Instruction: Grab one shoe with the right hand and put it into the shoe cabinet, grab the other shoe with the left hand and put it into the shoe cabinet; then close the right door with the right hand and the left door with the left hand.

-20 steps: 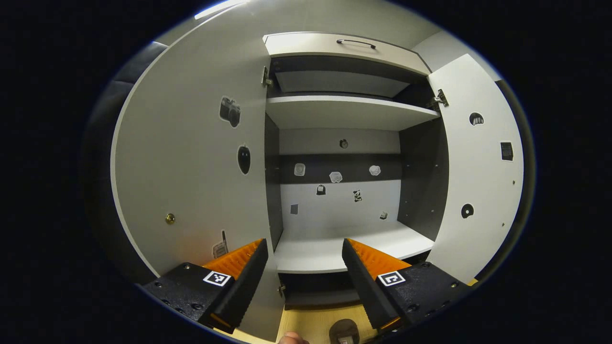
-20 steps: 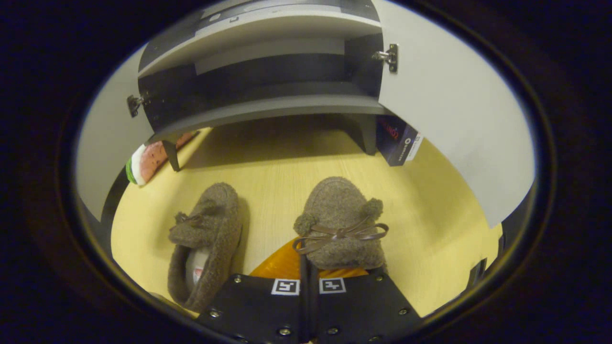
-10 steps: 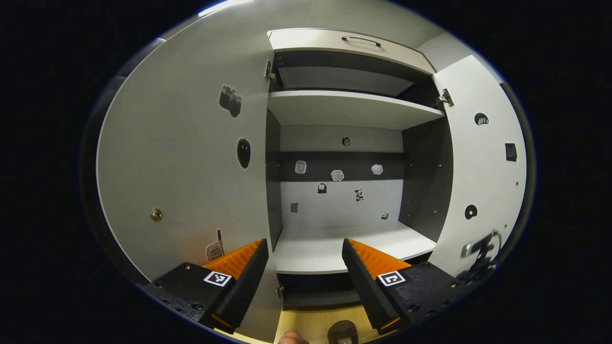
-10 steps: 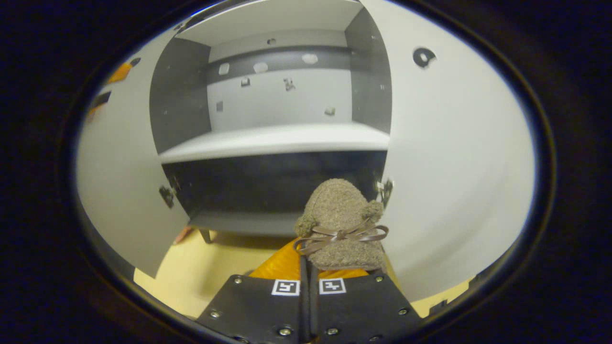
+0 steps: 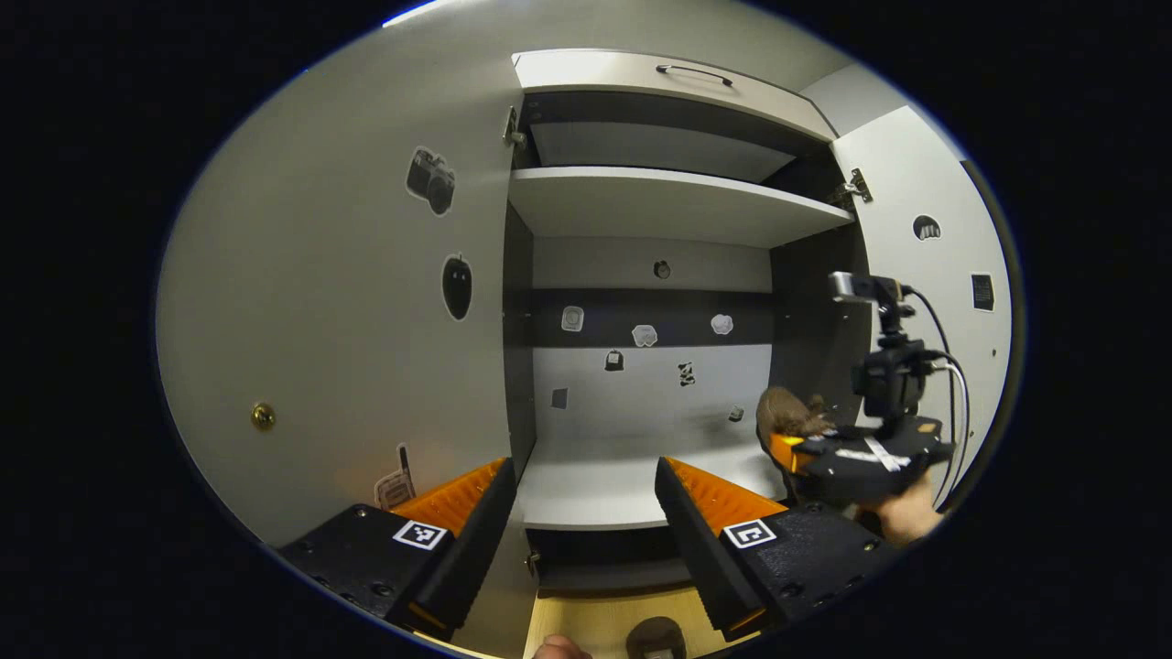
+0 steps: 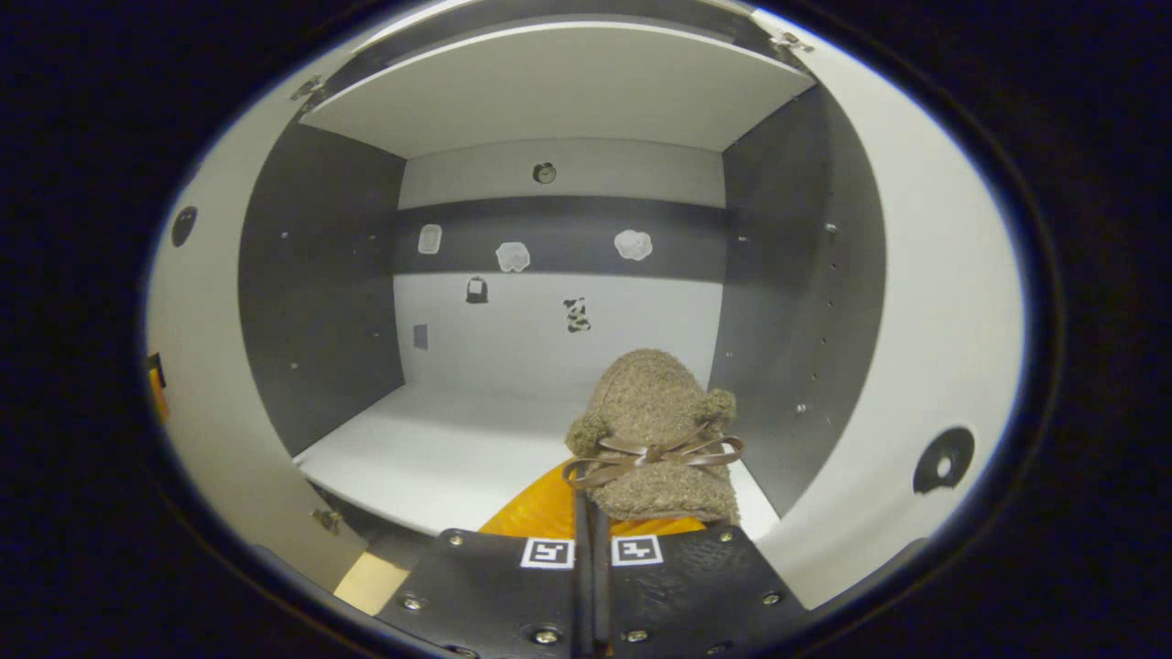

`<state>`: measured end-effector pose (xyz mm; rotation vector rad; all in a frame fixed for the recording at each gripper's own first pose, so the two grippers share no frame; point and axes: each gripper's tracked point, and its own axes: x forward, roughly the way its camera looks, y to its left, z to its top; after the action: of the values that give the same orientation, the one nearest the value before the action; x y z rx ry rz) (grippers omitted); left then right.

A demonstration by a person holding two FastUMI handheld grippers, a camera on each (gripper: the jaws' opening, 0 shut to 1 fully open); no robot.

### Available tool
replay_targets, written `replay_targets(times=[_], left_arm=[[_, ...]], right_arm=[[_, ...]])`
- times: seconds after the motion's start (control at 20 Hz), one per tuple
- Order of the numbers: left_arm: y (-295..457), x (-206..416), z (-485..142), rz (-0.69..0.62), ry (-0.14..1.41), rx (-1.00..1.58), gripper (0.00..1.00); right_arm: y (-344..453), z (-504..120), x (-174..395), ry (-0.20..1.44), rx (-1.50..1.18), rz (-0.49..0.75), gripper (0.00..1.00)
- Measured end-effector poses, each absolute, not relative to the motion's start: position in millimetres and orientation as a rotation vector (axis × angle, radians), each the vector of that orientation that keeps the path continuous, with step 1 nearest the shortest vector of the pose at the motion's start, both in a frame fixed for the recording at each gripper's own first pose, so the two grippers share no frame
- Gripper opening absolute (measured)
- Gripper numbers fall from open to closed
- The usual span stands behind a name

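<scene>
The right gripper (image 6: pixel 591 513) has its fingers clamped together on the back of a brown fuzzy shoe (image 6: pixel 655 435), whose toe points into the open shoe cabinet (image 6: pixel 320 284). The shoe hangs in the air over the front right part of the white shelf (image 6: pixel 439 453), not yet resting on it. From the left gripper view the same shoe (image 5: pixel 789 414) shows at the cabinet's right side, just at the shelf's edge, with a hand (image 5: pixel 906 517) behind the tool. The left gripper (image 5: pixel 581 513) waits outside the cabinet with its fingers wide apart, holding nothing, lined up near the edge of the left door (image 5: pixel 348 320). To do this step well, I'd say the shoe should go further in and come down flat, sole on the shelf, before the fingers let go, since a release from this height could leave it tipped or hanging over the lip where the right door (image 6: pixel 925 348) would catch it. Keeping it towards the right half seems wise, leaving room for the other shoe (image 5: pixel 657 636), whose top peeks out on the yellow floor (image 5: pixel 586 618) below. The soft upper will likely spring back once freed, so a slow opening should help.
</scene>
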<state>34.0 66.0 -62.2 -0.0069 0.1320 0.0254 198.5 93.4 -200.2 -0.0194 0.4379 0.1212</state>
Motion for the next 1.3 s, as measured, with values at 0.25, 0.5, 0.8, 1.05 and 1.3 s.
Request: replay_targets(times=[0.25,0.5,0.8,1.05,1.3], left_arm=[[66.8,35.2,-61.1,0.032,0.126,0.002,0.94],[68.2,36.8,-62.0,0.04,0.128,0.009,0.94],[68.5,38.0,-62.5,0.049,0.127,0.01,0.94],[69.3,37.8,-65.9,0.056,0.138,0.007,0.94],[66.8,36.7,-73.1,0.05,0.157,-0.015,0.94]], right_arm=[[93.6,-224.3,257.0,0.486,-0.006,0.104,0.01],[90.8,-257.5,289.5,0.549,0.016,0.086,0.01],[85.5,-280.1,299.9,0.595,0.029,0.064,0.01],[96.1,-284.6,292.2,0.619,0.013,0.098,0.21],[93.1,-258.3,258.5,0.61,-0.008,0.106,0.34]])
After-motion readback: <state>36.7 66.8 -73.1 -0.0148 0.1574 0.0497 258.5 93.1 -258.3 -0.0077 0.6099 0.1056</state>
